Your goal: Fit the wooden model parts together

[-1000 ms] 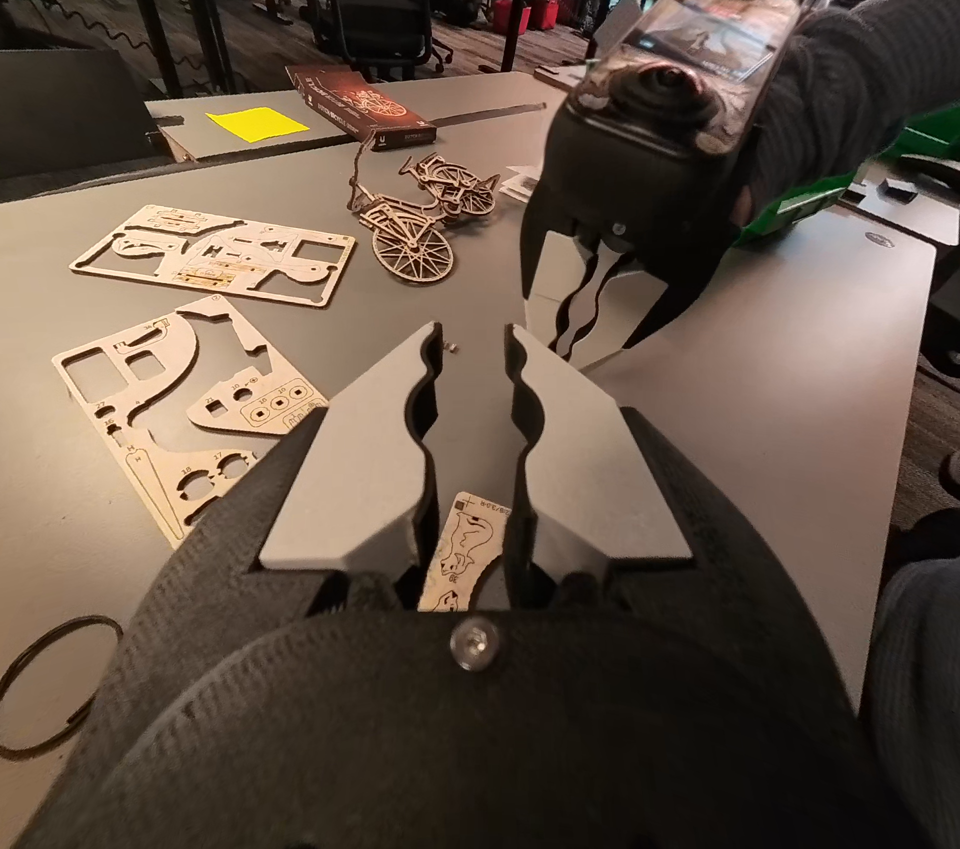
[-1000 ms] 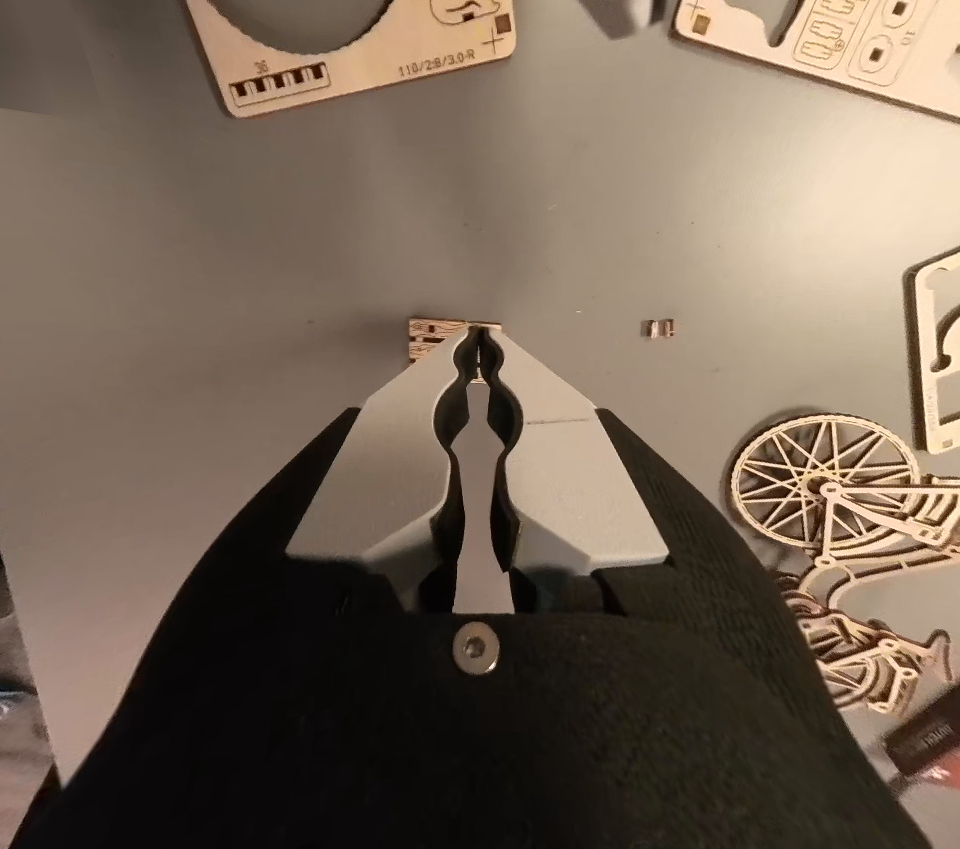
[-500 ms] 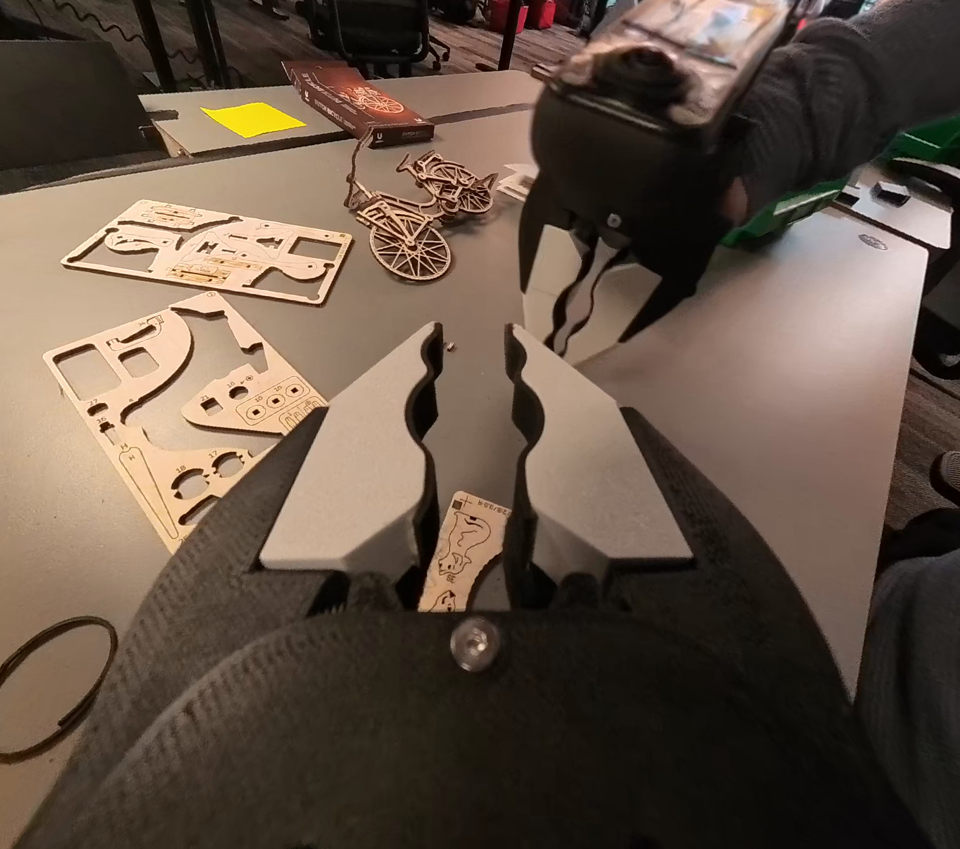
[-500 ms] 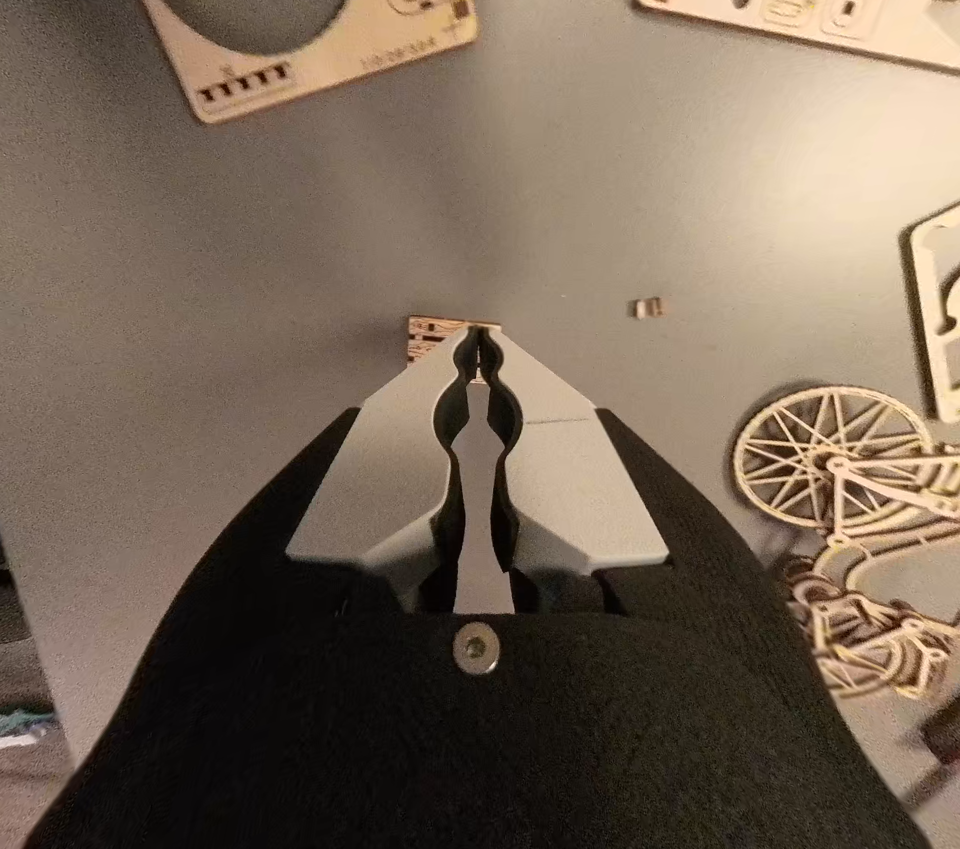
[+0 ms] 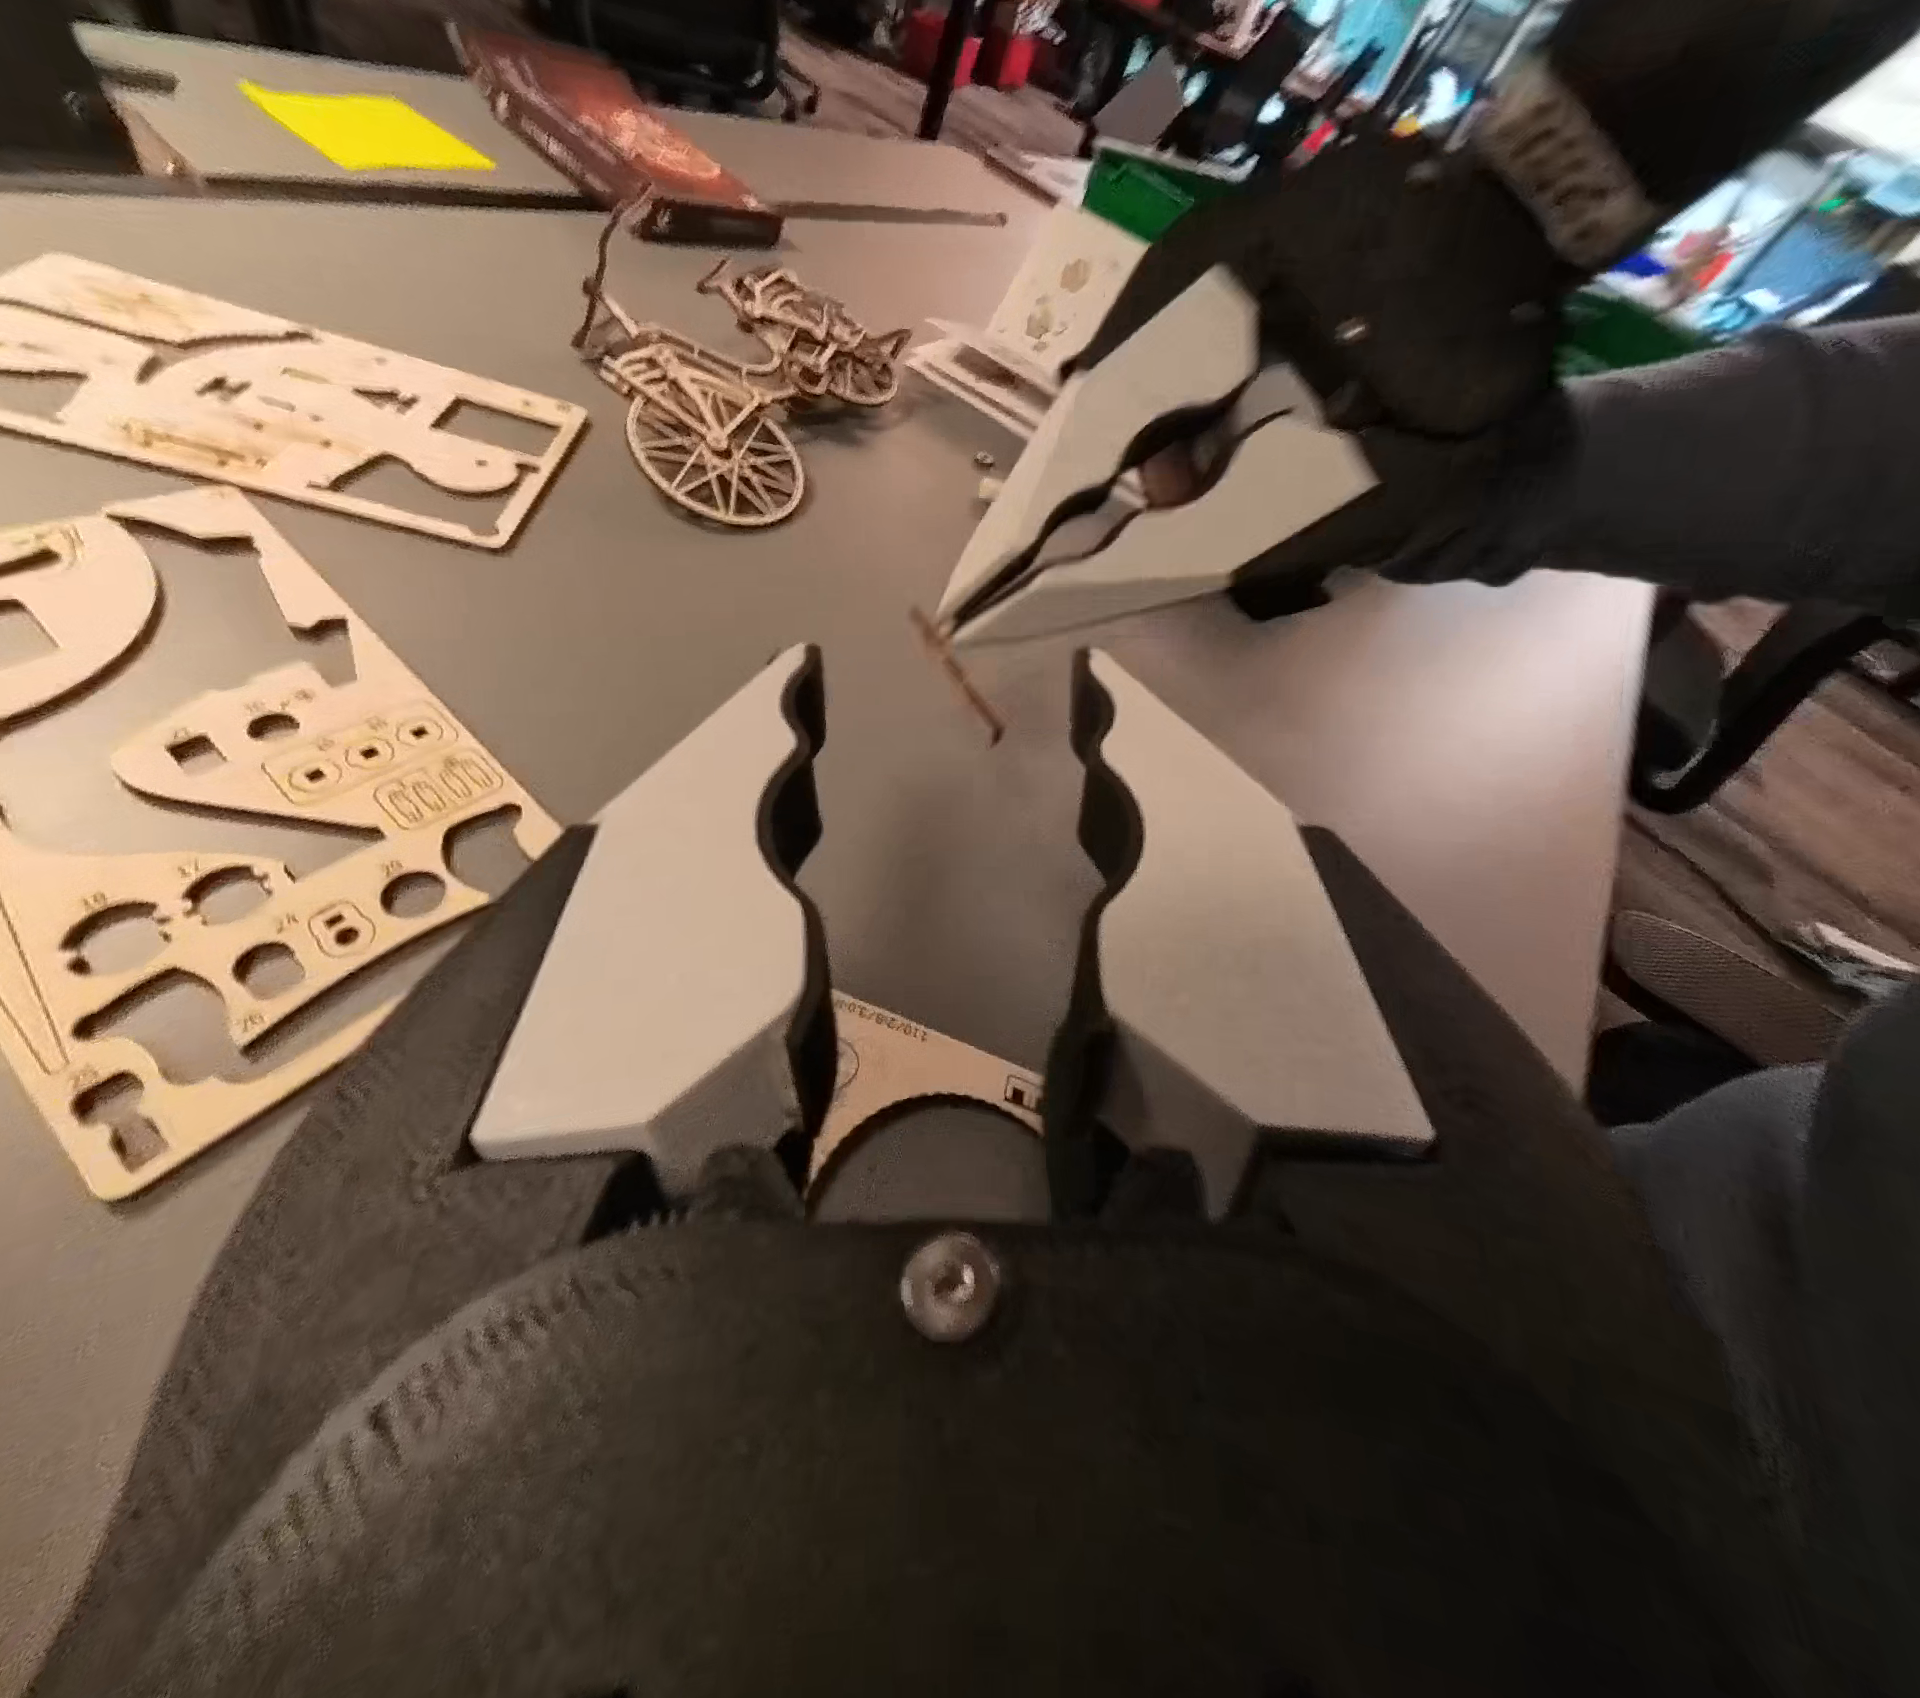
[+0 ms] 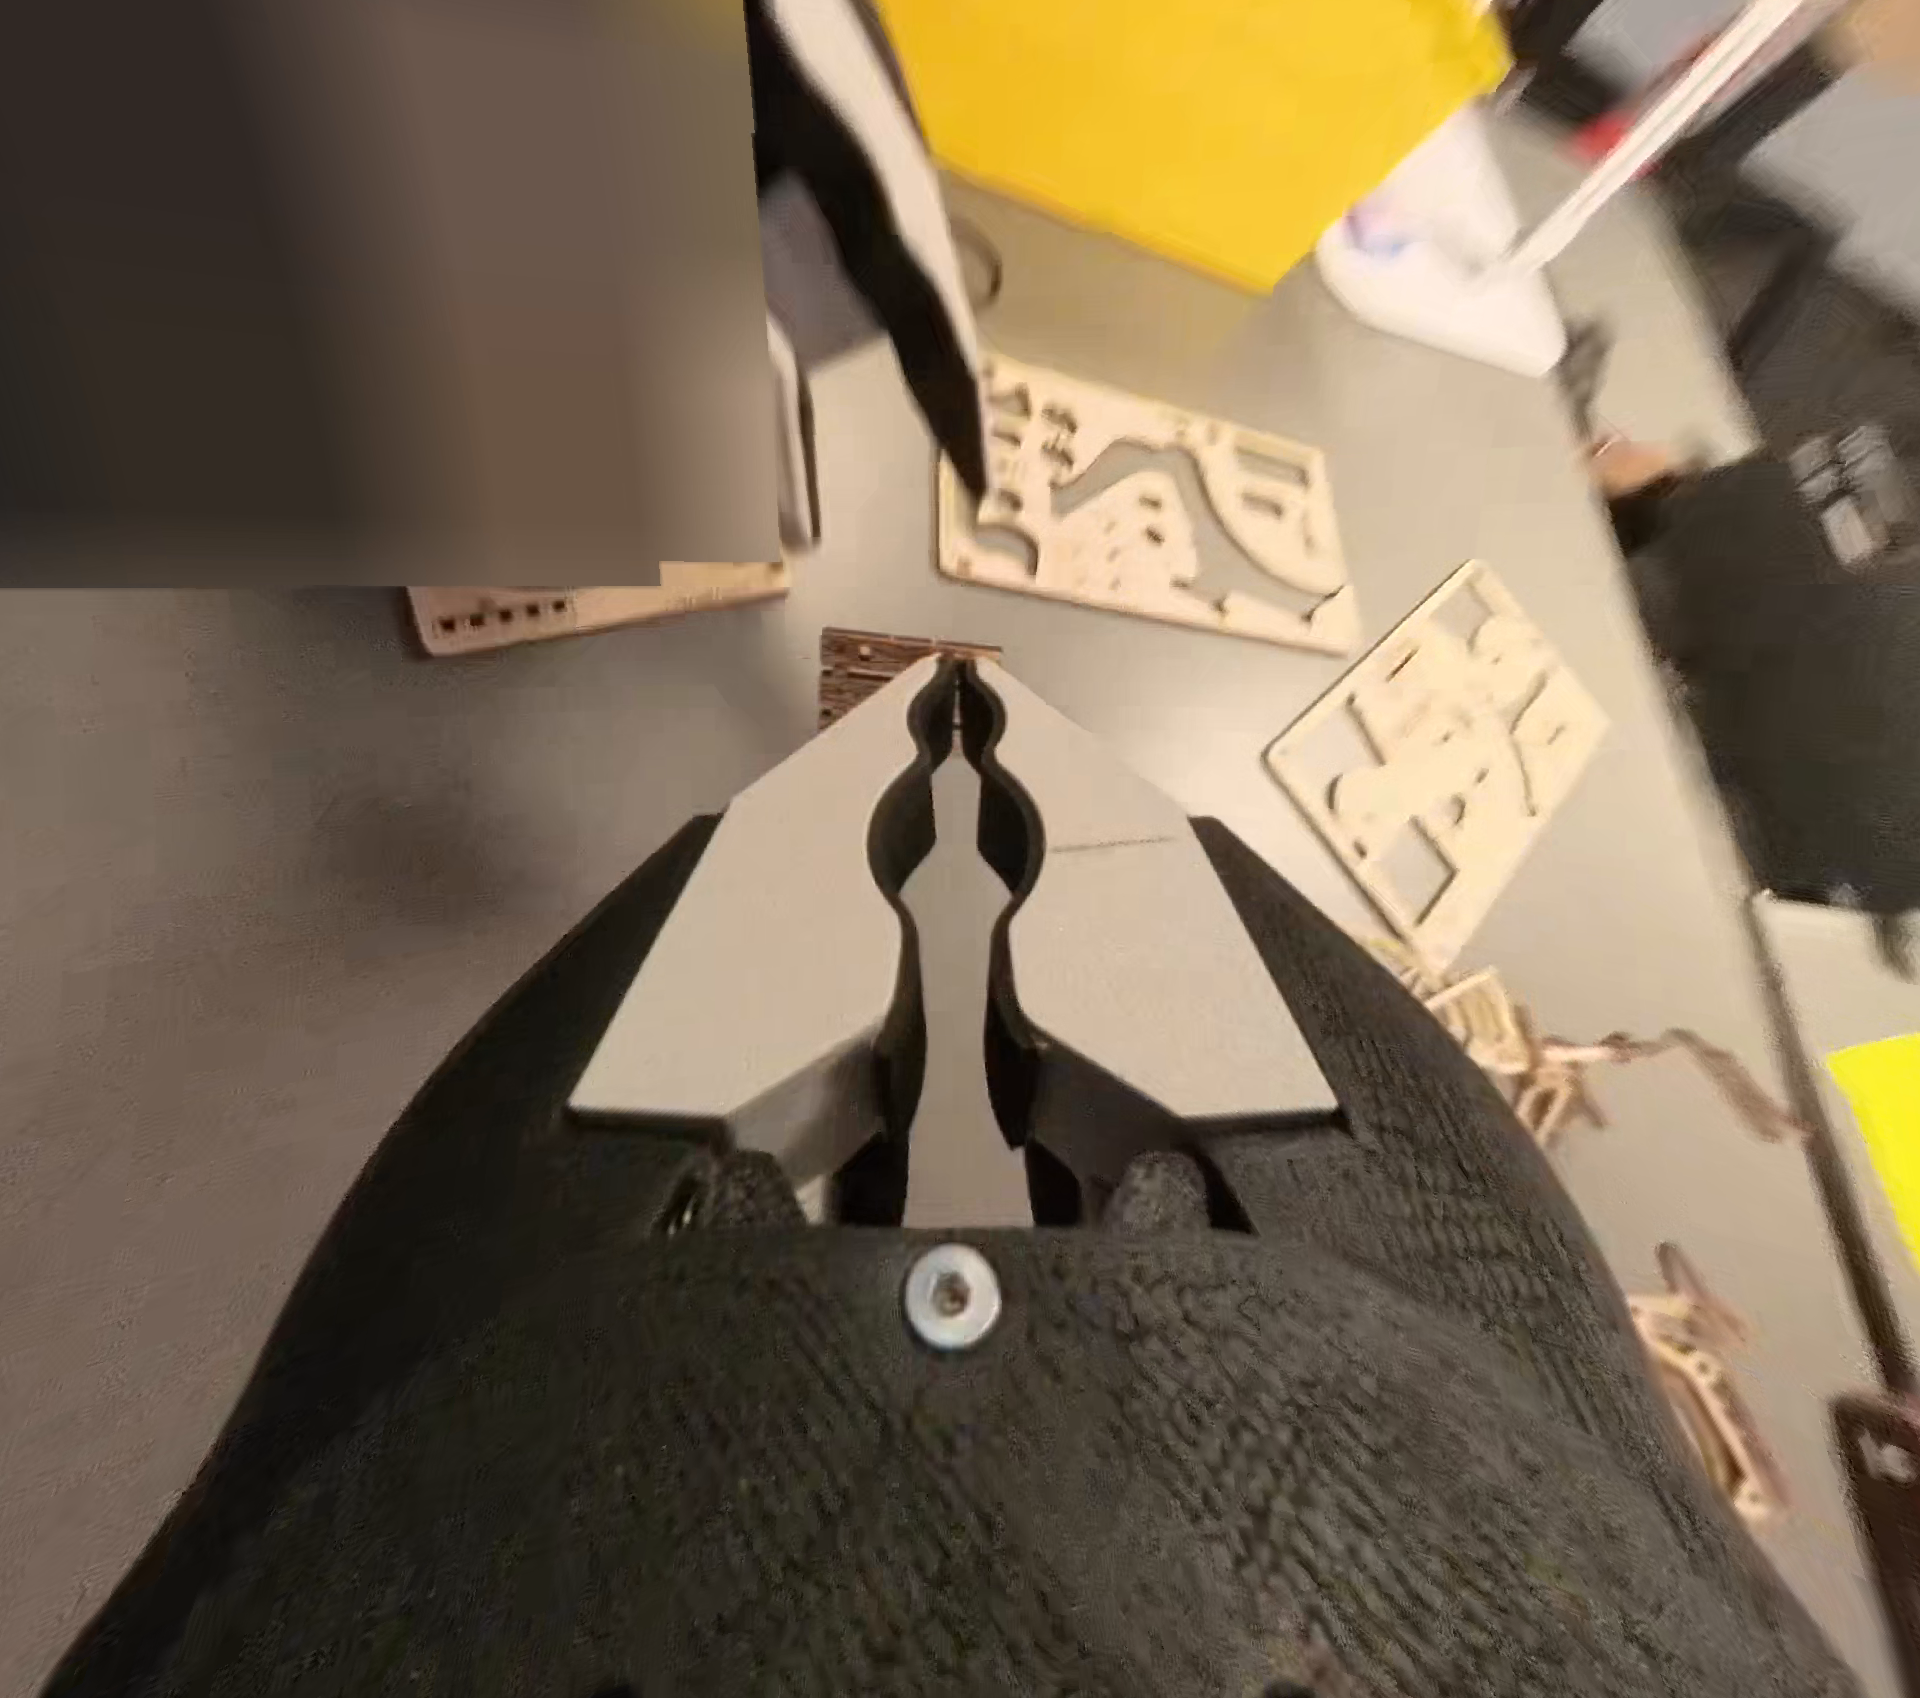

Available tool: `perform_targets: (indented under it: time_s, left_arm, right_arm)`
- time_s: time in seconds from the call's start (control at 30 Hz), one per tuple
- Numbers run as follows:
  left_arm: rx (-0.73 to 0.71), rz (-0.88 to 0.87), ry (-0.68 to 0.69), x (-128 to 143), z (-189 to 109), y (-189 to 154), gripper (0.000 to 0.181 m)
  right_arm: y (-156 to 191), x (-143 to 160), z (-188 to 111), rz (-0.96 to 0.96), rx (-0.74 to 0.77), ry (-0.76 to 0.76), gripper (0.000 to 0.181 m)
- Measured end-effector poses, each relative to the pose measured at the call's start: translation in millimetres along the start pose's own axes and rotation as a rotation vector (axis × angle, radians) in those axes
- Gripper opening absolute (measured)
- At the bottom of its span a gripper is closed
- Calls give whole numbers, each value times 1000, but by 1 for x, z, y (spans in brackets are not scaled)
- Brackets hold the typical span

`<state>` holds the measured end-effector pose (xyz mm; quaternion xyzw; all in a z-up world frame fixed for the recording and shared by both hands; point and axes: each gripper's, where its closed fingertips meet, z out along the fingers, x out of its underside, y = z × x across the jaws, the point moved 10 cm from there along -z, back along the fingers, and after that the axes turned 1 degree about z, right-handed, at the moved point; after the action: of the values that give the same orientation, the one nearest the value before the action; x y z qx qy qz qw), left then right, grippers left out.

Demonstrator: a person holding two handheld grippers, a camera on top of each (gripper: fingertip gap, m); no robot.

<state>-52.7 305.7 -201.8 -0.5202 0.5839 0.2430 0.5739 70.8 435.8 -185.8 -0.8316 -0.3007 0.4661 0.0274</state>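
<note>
From your left wrist view, your left gripper (image 5: 945, 692) has its jaws spread wide with nothing between them, hovering over the grey table (image 5: 1299, 796). Just ahead of its tips, your right gripper (image 5: 951, 625) comes in from the right with its jaws pressed together on a small flat wooden part (image 5: 958, 678). You see that part edge-on here, as a thin strip: its long axis runs from the pinched end at the upper left down toward the lower right, toward your open left fingers, and it hangs clear of the table. Left of it lie two cut-out wooden sheets (image 5: 270, 827), and beyond them the part-built wooden bicycle (image 5: 727, 412) lies on its side, with a dark box (image 5: 613, 142) and a yellow note (image 5: 364, 126) farther back. A third sheet (image 5: 935, 1066) shows under your left gripper's body.

From your right wrist view, your right gripper (image 6: 956, 666) pinches the wooden part (image 6: 862, 672) at one end; the piece sticks out to the left of the tips, its long axis crossways to the fingers, its flat engraved face toward the camera. One finger of your left gripper (image 6: 914, 277) reaches down from above, pointing at a wooden sheet (image 6: 1143, 505) on the table (image 6: 260, 817). The bicycle (image 6: 1507, 1056) is blurred at the right edge.
</note>
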Motion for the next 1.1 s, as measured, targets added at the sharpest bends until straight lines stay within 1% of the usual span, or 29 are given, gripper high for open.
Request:
perform_targets:
  time_s: [0.07, 0.13, 0.2, 0.27, 0.3, 0.4, 0.47, 0.53, 0.57, 0.7, 0.8, 0.87, 1.1]
  left_arm:
    - [-29, 18, 9, 2, 9, -8, 46]
    - [-23, 33, -21, 0, 17, -18, 40]
    - [-64, 62, 2, -1, 26, -24, 34]
    - [-123, 112, 0, -1, 32, -29, 20]
    - [-140, 134, -20, -2, 34, -32, 17]
    - [-166, 180, -84, -4, 41, -41, 15]
    - [-180, 216, -90, -5, 48, -47, 13]
    - [-200, 257, -86, -5, 54, -53, 6]
    - [-214, 276, -80, -5, 57, -55, 2]
    - [-262, 318, -31, -2, 69, -57, 1]
    - [-318, 331, 26, 2, 77, -54, 1]
    - [-353, 357, 56, 5, 81, -53, 1]
    - [-471, 453, 109, 6, 90, -56, 2]
  right_arm:
    - [4, -3, -8, -57, 63, -131, 0]
    - [9, -5, -12, -109, 109, -209, 0]
    - [11, -5, -16, -145, 155, -276, 0]
    - [13, -1, -20, -166, 186, -315, 0]
    - [13, 2, -22, -174, 202, -328, 0]
    - [14, 11, -31, -202, 245, -377, 0]
    - [15, 17, -37, -200, 267, -407, 0]
    - [17, 24, -43, -187, 283, -433, 0]
    - [18, 27, -45, -181, 288, -441, 0]
    - [18, 40, -45, -122, 302, -427, 0]
    - [21, 47, -38, -115, 372, -374, 0]
    - [21, 50, -35, -106, 391, -343, 0]
    - [19, 52, -30, -48, 413, -309, 0]
